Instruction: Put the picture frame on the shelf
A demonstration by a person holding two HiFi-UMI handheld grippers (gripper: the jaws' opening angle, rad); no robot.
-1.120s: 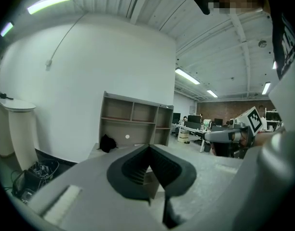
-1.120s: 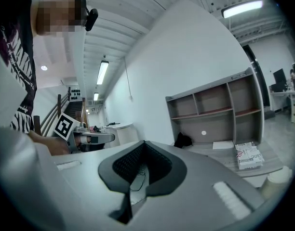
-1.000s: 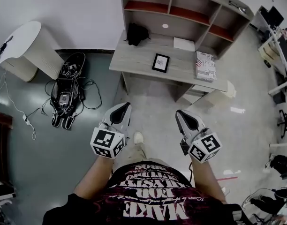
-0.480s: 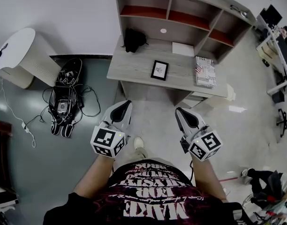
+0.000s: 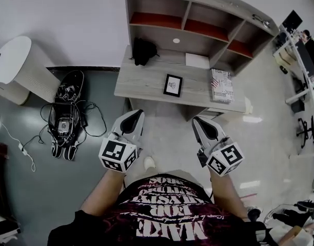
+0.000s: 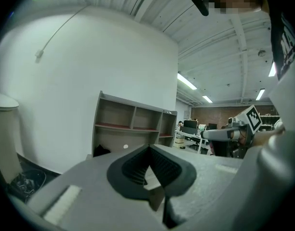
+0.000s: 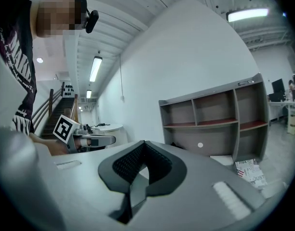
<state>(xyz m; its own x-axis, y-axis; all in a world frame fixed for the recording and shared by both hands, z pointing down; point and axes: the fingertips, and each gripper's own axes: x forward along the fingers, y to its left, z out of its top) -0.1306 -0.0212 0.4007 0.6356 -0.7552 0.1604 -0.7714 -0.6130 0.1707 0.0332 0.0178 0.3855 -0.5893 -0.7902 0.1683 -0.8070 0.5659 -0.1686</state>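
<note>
A small black picture frame (image 5: 173,85) with a white print lies flat on the grey desk (image 5: 141,81), apart from both grippers. Behind it rises the grey shelf unit (image 5: 198,19) with red-lined compartments, also seen in the left gripper view as the shelf (image 6: 133,124) and in the right gripper view as the shelf (image 7: 215,114). My left gripper (image 5: 136,117) and right gripper (image 5: 199,123) hover side by side over the floor in front of the desk. Both point toward the desk. The left gripper (image 6: 148,148) and the right gripper (image 7: 144,143) are each shut with nothing held.
On the desk are a black bag (image 5: 143,51), a white sheet (image 5: 197,60) and a printed book stack (image 5: 221,85). A black device with cables (image 5: 64,114) lies on the floor at left beside a round white table (image 5: 16,65). Office desks and chairs (image 5: 303,132) stand at right.
The desk, frame and shelf have slid lower in the head view as the person walks toward them. Both grippers keep their pose and stay shut.
</note>
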